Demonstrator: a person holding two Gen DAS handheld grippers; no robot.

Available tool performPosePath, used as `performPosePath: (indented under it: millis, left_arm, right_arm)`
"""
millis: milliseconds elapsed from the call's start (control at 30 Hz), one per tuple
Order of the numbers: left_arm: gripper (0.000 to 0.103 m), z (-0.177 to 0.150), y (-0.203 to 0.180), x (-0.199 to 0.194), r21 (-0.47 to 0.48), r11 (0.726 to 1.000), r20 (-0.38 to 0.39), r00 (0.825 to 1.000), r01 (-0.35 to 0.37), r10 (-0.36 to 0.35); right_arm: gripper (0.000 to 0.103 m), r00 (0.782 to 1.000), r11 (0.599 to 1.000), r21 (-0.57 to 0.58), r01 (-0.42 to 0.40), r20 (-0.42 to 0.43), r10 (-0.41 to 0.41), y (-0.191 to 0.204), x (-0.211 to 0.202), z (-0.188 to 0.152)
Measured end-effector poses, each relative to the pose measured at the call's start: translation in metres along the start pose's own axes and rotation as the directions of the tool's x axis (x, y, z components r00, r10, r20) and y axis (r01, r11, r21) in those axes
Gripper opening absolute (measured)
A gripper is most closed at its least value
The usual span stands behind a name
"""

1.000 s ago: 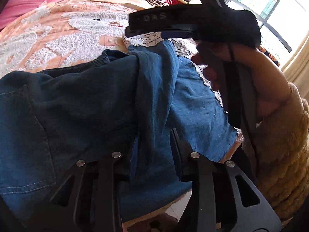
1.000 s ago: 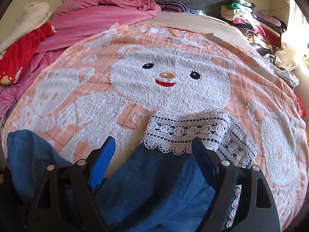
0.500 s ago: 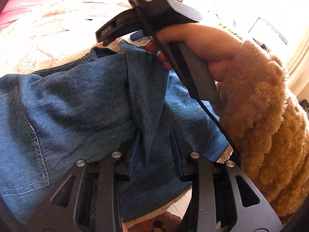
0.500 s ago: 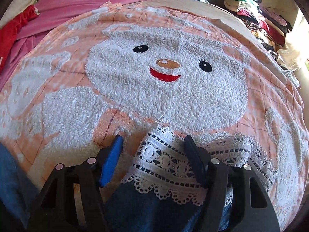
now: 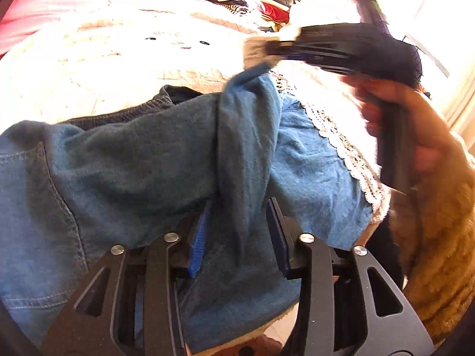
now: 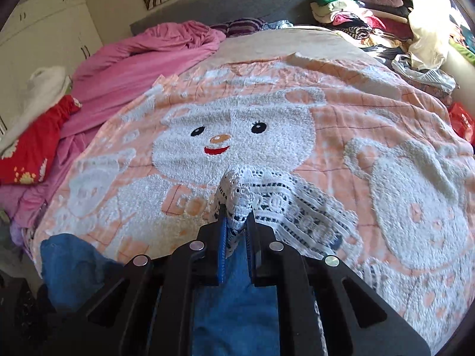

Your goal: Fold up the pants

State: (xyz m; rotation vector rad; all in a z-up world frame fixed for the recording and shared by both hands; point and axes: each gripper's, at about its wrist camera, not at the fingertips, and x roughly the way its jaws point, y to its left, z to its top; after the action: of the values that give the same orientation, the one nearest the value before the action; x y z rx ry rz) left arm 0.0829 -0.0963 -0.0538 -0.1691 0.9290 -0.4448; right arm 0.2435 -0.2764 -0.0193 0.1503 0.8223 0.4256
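Blue denim pants (image 5: 124,160) with a white lace hem (image 5: 344,145) lie at the near edge of the bed. In the left wrist view my left gripper (image 5: 237,231) has a raised fold of the denim between its fingers, with gaps at both pads. In the same view my right gripper (image 5: 267,50) lifts a pant leg by its hem. In the right wrist view my right gripper (image 6: 236,222) is shut on the lace hem (image 6: 237,195), with blue denim (image 6: 234,302) hanging beneath it.
The bed carries an orange blanket with a white bear (image 6: 237,136). A pink duvet (image 6: 142,62) and a red cloth (image 6: 35,148) lie at the left. Piles of clothes (image 6: 371,20) sit at the far right. A window is at the right of the left wrist view.
My right gripper closed on the lace hem and lifted it off the blanket, pulling the pant leg up. My left gripper stayed around the denim fold.
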Motion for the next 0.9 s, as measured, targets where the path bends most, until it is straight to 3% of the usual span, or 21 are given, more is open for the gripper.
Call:
performPosePath:
  millis: [67, 300, 533, 633, 700, 833, 867, 900]
  left_arm:
    - [0.006, 0.004, 0.002, -0.002, 0.000, 1.000, 0.000, 1.000, -0.001, 0.001]
    - [0.003, 0.002, -0.001, -0.012, 0.060, 0.998, 0.017, 1.000, -0.011, 0.010]
    - [0.004, -0.005, -0.012, -0.012, 0.143, 0.989, 0.005, 1.000, -0.026, 0.025]
    - [0.009, -0.008, -0.016, -0.009, 0.166, 0.986, 0.002, 1.000, -0.031, 0.031]
    - [0.025, -0.009, -0.019, -0.006, 0.183, 0.982, 0.003, 0.999, -0.044, 0.044]
    - [0.025, -0.009, -0.027, 0.002, 0.235, 0.970, 0.003, 0.998, -0.068, 0.069]
    - [0.019, -0.009, -0.029, 0.004, 0.248, 0.966, 0.005, 0.997, -0.075, 0.076]
    - [0.004, -0.009, -0.031, 0.006, 0.263, 0.962, 0.001, 0.997, -0.080, 0.082]
  right_arm:
    - [0.010, 1.000, 1.000, 0.029, 0.005, 0.028, -0.006, -0.010, -0.023, -0.011]
    - [0.010, 0.996, 0.986, 0.167, -0.027, 0.090, 0.012, -0.048, -0.096, -0.060]
    - [0.010, 1.000, 0.962, 0.274, -0.002, 0.022, -0.004, -0.072, -0.127, -0.120]
    - [0.010, 1.000, 0.942, 0.336, -0.011, 0.006, 0.009, -0.080, -0.128, -0.144]
    - [0.010, 1.000, 0.934, 0.358, -0.008, 0.002, 0.008, -0.086, -0.128, -0.155]
    - [0.010, 1.000, 0.927, 0.376, -0.011, -0.005, 0.014, -0.089, -0.125, -0.162]
    - [0.010, 1.000, 0.927, 0.376, -0.009, -0.006, 0.012, -0.090, -0.124, -0.162]
    - [0.010, 1.000, 0.927, 0.375, -0.013, -0.005, 0.016, -0.090, -0.123, -0.161]
